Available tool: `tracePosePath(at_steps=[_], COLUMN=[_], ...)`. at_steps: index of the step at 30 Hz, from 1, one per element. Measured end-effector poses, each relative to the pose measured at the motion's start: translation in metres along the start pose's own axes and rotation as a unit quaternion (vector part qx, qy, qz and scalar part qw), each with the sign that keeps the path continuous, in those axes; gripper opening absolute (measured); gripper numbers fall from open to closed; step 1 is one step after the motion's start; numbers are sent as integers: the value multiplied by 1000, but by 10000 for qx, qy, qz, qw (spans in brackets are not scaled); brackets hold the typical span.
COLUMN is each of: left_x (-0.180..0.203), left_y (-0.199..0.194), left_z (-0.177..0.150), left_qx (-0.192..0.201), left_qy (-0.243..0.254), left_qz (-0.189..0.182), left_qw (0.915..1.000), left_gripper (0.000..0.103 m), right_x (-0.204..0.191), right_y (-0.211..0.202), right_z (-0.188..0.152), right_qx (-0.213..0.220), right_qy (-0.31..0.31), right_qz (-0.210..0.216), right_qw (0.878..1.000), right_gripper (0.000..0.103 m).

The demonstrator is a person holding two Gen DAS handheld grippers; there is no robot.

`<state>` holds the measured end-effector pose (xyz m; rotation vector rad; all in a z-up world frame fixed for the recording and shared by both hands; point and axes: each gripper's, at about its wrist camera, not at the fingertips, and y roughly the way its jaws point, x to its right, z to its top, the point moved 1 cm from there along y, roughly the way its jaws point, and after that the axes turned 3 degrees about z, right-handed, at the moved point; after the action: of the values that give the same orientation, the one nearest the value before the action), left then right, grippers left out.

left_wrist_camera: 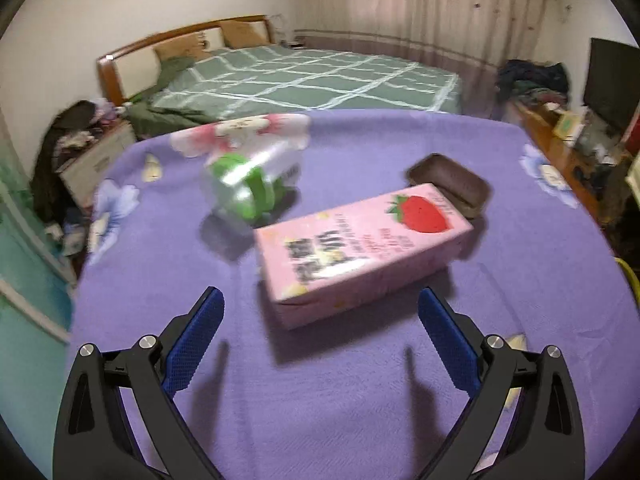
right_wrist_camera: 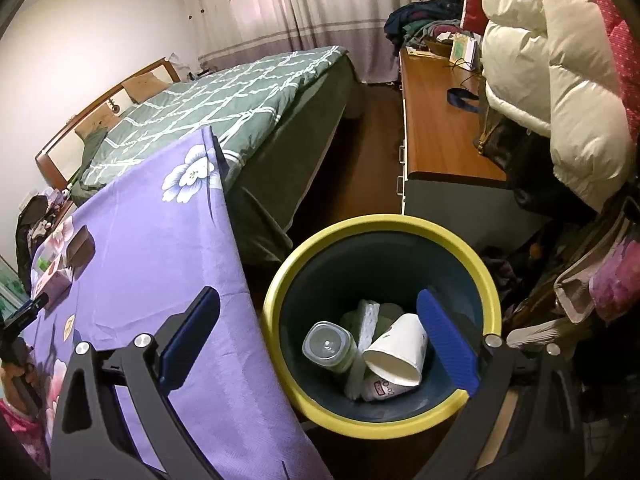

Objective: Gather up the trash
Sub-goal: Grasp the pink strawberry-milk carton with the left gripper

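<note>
A pink strawberry milk carton lies flat on the purple floral tablecloth. My left gripper is open just in front of it, fingers to either side of its near end. Behind the carton lie a clear bottle with a green label and a brown wrapped snack. My right gripper hangs open and empty above a dark bin with a yellow rim. The bin holds a white paper cup, a clear bottle and crumpled tissue. The carton also shows far left in the right wrist view.
The bin stands on the floor against the table's right edge. A green checked bed lies beyond the table. A wooden cabinet with clutter and hanging coats crowd the right side. A person's hand holds the left gripper's handle.
</note>
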<state>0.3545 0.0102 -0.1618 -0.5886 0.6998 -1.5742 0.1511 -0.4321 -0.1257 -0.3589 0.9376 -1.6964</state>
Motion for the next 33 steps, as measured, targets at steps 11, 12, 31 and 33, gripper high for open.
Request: tracePosePath(at_steps=[11,12,31,33], left_x=[80,79,46,48], left_y=[-64,-65,50,56], left_z=[-22,-20,36,40], left_qx=[182,203,-545,-581], left_qy=[1347,1321,1118,1125], left_qz=[-1817,-1643,-1044,-1032], left_qw=[9739,9773,9867,9866], left_gripper=[96,96,83,76], right_x=[-6,-6,-4,-6], right_y=[-7,-8,-3,-2], right_z=[-3,-2,-1,-2], right_qx=[42,62,82,65], right_qy=[-53,-43,126,114], right_qz=[151,157,257,275], right_qw=[9999,9998,9996,9995], right_gripper=[94,95,95,95])
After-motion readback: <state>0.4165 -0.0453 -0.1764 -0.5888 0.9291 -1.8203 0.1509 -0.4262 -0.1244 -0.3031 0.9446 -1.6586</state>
